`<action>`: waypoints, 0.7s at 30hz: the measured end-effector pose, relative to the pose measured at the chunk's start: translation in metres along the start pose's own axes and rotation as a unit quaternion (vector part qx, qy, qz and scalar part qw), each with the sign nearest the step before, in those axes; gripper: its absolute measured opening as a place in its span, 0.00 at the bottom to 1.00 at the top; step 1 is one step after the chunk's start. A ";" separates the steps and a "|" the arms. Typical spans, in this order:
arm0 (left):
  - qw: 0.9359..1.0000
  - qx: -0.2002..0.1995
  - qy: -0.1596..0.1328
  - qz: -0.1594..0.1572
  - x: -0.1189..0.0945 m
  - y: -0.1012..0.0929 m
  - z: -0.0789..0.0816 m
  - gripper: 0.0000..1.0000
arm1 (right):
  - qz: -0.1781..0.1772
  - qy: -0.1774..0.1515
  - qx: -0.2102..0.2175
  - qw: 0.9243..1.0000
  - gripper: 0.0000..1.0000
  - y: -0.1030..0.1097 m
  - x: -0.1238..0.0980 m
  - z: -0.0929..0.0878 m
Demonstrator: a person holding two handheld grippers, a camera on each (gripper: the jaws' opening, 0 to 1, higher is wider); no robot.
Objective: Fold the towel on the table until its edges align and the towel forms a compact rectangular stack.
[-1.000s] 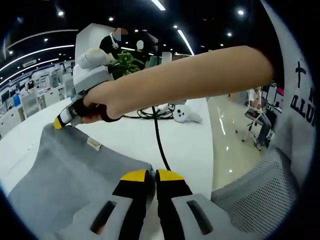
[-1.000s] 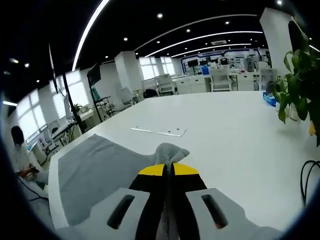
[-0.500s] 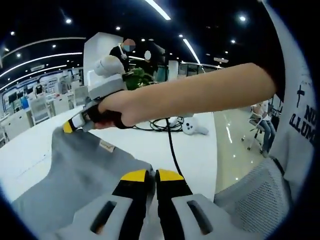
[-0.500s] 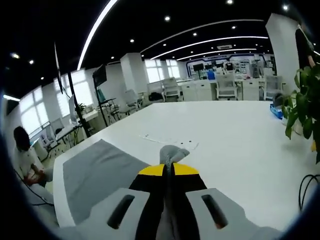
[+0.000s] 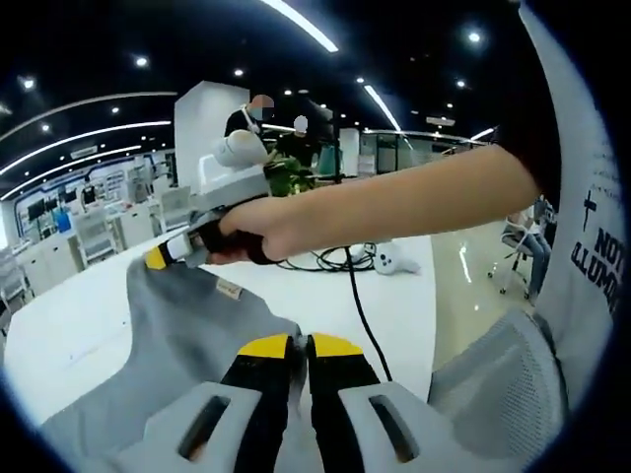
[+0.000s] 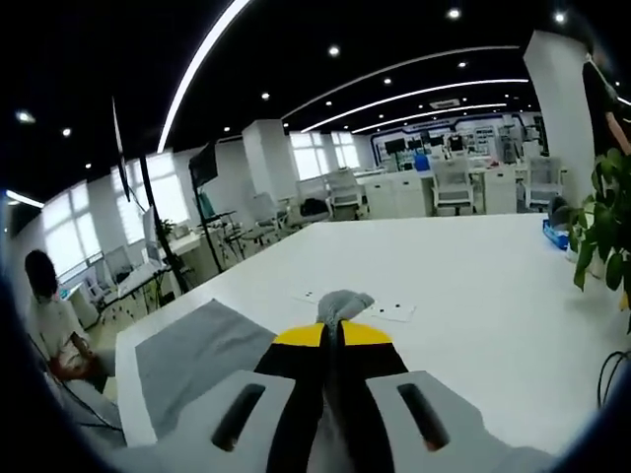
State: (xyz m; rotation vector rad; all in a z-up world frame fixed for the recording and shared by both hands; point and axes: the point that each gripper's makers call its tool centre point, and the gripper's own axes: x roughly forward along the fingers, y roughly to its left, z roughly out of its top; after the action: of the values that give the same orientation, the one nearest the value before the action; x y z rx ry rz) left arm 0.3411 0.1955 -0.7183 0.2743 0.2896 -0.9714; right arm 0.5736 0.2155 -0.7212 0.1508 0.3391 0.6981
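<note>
mid first fold: my left gripper [image 5: 298,345] and right gripper [image 6: 331,333] each pinch a towel [image 5: 187,325] corner tight, lifted off the desk [image 6: 473,266]. next, carry both across to the far edge.

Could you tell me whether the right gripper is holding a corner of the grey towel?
Yes, in the right gripper view the right gripper is shut on a bunched corner of the towel, which pokes out above its yellow tips.

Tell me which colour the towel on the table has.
The towel is plain grey, showing best in the left gripper view.
</note>
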 end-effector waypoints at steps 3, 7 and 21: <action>1.000 0.013 0.002 0.003 -0.010 0.003 -0.001 0.06 | -0.001 -0.001 0.000 1.000 0.02 0.014 0.002 0.004; 1.000 0.011 -0.003 0.008 -0.026 0.009 -0.001 0.06 | 0.004 -0.003 0.003 1.000 0.02 0.034 0.007 0.011; 0.998 -0.014 -0.030 0.062 -0.097 0.052 -0.007 0.06 | 0.022 -0.010 0.002 1.000 0.02 0.089 0.029 0.032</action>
State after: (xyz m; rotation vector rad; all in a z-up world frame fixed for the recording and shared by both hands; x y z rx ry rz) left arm 0.3321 0.3004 -0.6843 0.2340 0.2281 -0.8516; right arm 0.5517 0.3008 -0.6766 0.1701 0.3195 0.7384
